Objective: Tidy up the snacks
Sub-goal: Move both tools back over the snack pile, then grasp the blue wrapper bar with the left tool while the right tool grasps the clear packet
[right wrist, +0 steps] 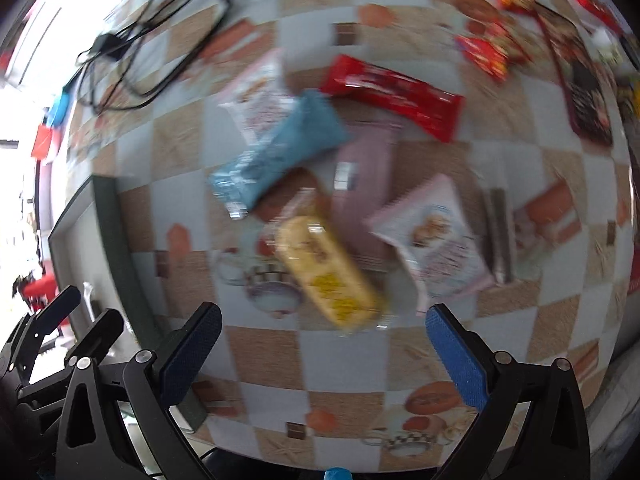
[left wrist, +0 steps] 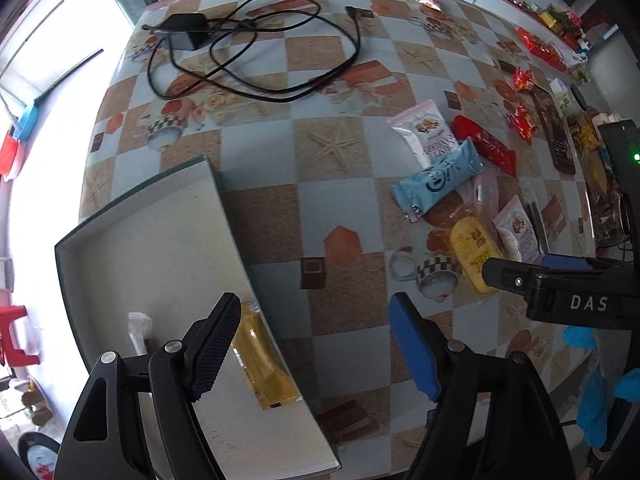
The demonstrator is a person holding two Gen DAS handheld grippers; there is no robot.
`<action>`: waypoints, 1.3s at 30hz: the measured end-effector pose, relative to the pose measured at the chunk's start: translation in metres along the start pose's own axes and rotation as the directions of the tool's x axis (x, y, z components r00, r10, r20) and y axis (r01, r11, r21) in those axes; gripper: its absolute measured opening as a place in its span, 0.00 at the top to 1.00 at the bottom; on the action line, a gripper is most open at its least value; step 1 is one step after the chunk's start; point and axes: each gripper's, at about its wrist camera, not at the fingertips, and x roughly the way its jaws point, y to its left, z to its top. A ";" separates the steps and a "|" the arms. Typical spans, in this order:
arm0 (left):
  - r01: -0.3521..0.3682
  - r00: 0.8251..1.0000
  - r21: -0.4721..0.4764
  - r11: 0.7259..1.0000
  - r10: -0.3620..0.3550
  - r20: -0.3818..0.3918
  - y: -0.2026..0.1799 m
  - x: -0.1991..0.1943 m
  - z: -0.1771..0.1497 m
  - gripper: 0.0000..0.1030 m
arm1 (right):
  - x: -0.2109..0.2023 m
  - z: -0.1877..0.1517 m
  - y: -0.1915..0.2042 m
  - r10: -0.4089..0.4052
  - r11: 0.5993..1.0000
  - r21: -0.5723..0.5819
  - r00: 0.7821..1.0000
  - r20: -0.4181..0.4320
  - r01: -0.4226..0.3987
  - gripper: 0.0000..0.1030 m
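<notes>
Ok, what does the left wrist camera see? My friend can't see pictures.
An open left gripper hovers over a grey tray holding a gold snack bar. More wrapped snacks, like a blue bar, lie scattered on the checkered table.

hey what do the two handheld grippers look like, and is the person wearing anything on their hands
Both are black, angular linkage frames with silver pivot screws. On each, the left gripper and the right gripper, one finger has a black textured pad and the other a blue pad. Seen from the left wrist, the right gripper's body carries white letters "DAS". A blue glove shows beneath it.
</notes>
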 end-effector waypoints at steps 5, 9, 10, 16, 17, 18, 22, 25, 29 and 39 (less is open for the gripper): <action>0.001 1.000 0.057 0.998 0.000 -0.015 -0.030 0.014 0.017 0.23 | -0.004 -0.004 -0.048 -0.008 0.995 0.094 1.000 -0.006 0.009 0.00; -0.004 0.999 0.112 0.994 0.008 -0.032 -0.057 0.030 0.039 0.23 | -0.003 -0.008 -0.076 -0.009 0.991 0.133 1.000 -0.019 0.011 0.00; -0.006 0.999 0.123 0.992 0.010 -0.033 -0.062 0.033 0.043 0.23 | -0.003 -0.010 -0.084 -0.008 0.990 0.139 1.000 -0.021 0.011 0.00; -0.031 0.998 0.180 0.983 0.041 -0.056 -0.092 0.062 0.074 0.23 | -0.005 -0.015 -0.114 0.000 0.988 0.155 0.999 -0.033 0.005 0.00; -0.029 0.997 0.181 0.983 0.041 -0.063 -0.094 0.067 0.077 0.23 | -0.008 -0.018 -0.119 0.000 0.988 0.154 0.999 -0.035 0.005 0.00; -0.030 0.997 0.180 0.983 0.043 -0.069 -0.097 0.072 0.081 0.23 | -0.011 -0.021 -0.124 0.000 0.988 0.155 0.999 -0.036 0.005 0.00; -0.039 0.994 0.168 0.985 0.055 -0.089 -0.102 0.086 0.091 0.23 | -0.016 -0.023 -0.150 -0.001 0.987 0.162 0.999 -0.037 0.007 0.00; -0.054 0.993 0.150 0.987 0.070 -0.100 -0.102 0.092 0.098 0.23 | -0.016 -0.024 -0.169 -0.002 0.985 0.171 0.999 -0.043 0.009 0.00; -0.037 0.990 0.099 0.994 0.050 -0.131 -0.096 0.098 0.102 0.36 | -0.019 -0.021 -0.183 0.002 0.984 0.177 0.999 -0.047 0.007 0.00; 0.026 0.990 0.008 1.000 -0.024 -0.142 -0.056 0.095 0.069 0.71 | -0.025 -0.005 -0.203 -0.013 0.984 0.175 0.999 -0.040 0.020 0.00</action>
